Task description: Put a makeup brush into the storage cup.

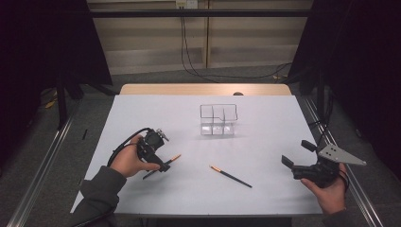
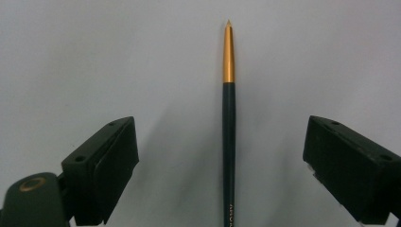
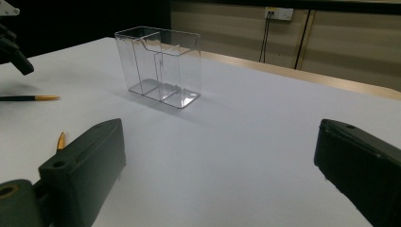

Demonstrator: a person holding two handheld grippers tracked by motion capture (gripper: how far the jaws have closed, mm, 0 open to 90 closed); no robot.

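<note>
While my left gripper [image 1: 163, 165] hangs low over the near-left part of the white table [image 1: 265, 198], its jaws stand spread on either side of a black pencil with a gold tip [image 2: 228, 123]. Seen through the left gripper view, that pencil lies flat between the two black jaws, nearer the right jaw, touching neither, its gold point aimed away from the camera. From the high view the same pencil [image 1: 163, 165] lies slanted on the table, gold end toward the far right.

A second pencil [image 1: 231, 176] of the same kind lies near the middle of the table's near edge, well apart from both grippers. A clear plastic holder [image 1: 217, 120] with several compartments stands upright, farther back and near the centre.

My right gripper [image 1: 295, 158] rests at the near-right edge, jaws spread and holding nothing; through its own view the holder [image 3: 161, 66] stands ahead.

I judge the step in hand to be the pickup of the left pencil. The next move calls for pressing the jaws together on the shaft, squarely, then lifting it and tipping it upright over a compartment.
</note>
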